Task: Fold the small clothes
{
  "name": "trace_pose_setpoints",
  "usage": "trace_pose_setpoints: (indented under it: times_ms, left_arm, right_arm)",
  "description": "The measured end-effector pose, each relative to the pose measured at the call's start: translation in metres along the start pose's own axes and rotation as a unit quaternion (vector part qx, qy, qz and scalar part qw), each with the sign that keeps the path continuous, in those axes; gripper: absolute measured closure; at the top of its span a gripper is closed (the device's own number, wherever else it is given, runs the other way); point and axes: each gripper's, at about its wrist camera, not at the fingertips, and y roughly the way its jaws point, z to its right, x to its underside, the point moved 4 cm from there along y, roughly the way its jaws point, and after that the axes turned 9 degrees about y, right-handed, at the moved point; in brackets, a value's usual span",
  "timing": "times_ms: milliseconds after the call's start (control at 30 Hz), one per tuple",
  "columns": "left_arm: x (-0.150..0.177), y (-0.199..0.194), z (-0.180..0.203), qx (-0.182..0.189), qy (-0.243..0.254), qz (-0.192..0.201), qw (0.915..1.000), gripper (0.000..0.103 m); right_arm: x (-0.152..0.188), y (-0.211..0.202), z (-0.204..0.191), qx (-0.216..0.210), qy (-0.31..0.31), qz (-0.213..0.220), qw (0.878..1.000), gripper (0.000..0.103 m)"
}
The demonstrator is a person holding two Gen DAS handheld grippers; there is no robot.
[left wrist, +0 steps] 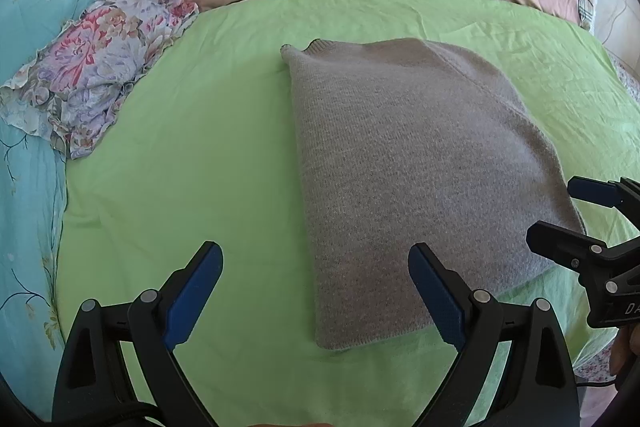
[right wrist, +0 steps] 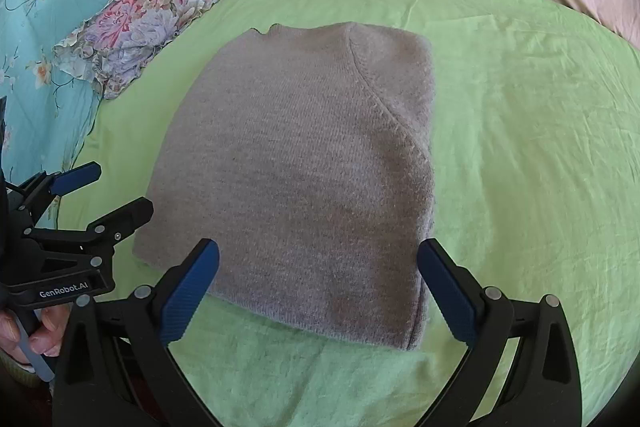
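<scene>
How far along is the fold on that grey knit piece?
The grey sweater already lies folded into a compact rectangle on the green sheet, sleeves tucked away. Nothing is in hand: the left gripper and right gripper are both open above its near edge. The crumpled floral garment beside it looks unfolded.

**Grey knit lies folded flat**

The sweater (left wrist: 420,163) is a grey, finely ribbed knit, folded into a compact, roughly rectangular bundle lying flat. Its ribbed collar edge points away from the cameras. A raglan seam runs diagonally down its right side in the right wrist view (right wrist: 304,167). The near edge shows stacked layers.
</scene>
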Motion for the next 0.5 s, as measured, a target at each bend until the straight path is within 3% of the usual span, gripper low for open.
trace_pose_setpoints:
  times_ms: [500]
  left_arm:
    - [-0.0031,0.0001,0.0003,0.001,0.003,0.001,1.0,0.008]
  right_arm:
    - [-0.0029,-0.0004,0.0005,-0.002,0.003,0.002,1.0,0.003]
